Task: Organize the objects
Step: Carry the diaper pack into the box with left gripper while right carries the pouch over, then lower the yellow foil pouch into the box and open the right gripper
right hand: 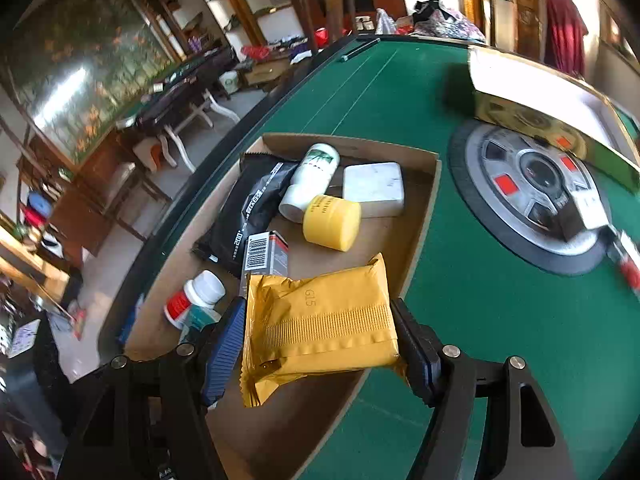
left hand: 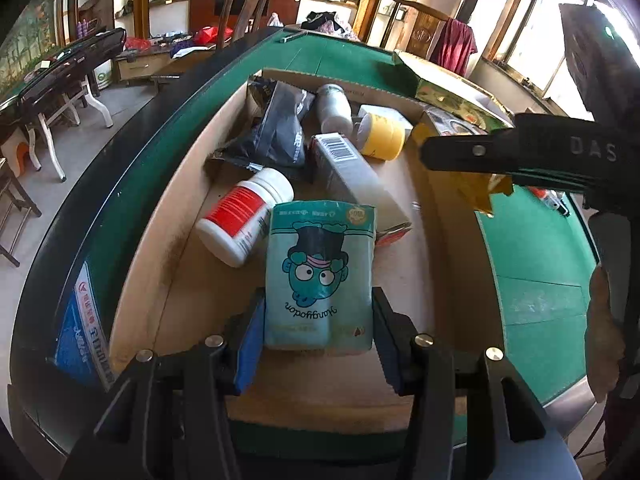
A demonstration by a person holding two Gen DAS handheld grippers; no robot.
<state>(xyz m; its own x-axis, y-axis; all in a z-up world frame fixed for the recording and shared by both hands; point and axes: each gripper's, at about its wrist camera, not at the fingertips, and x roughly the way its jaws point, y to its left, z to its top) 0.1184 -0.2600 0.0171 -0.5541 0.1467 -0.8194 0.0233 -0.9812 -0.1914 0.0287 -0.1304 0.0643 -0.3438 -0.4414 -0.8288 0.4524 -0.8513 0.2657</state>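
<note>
A shallow cardboard tray (left hand: pixel 160 248) lies on the green table. My left gripper (left hand: pixel 318 344) is shut on a teal tissue pack (left hand: pixel 320 272) with a cartoon face, held low over the tray's near end. In the tray lie a white bottle with a red label (left hand: pixel 244 216), a long grey barcode box (left hand: pixel 352 176), a yellow jar (left hand: pixel 380 136), a white bottle (left hand: pixel 334 108), a black pouch (left hand: pixel 280 128) and a white box (right hand: pixel 374 188). My right gripper (right hand: pixel 320 344) is shut on a gold foil packet (right hand: pixel 320 320), above the tray's right side.
The table's round grey centre console (right hand: pixel 532 192) sits right of the tray. A gold box with an open lid (right hand: pixel 540 108) stands behind it. A blue packet (left hand: pixel 84 328) lies at the table's left edge. A person's hand (left hand: pixel 604 332) shows at the right. Wooden chairs stand beyond the table.
</note>
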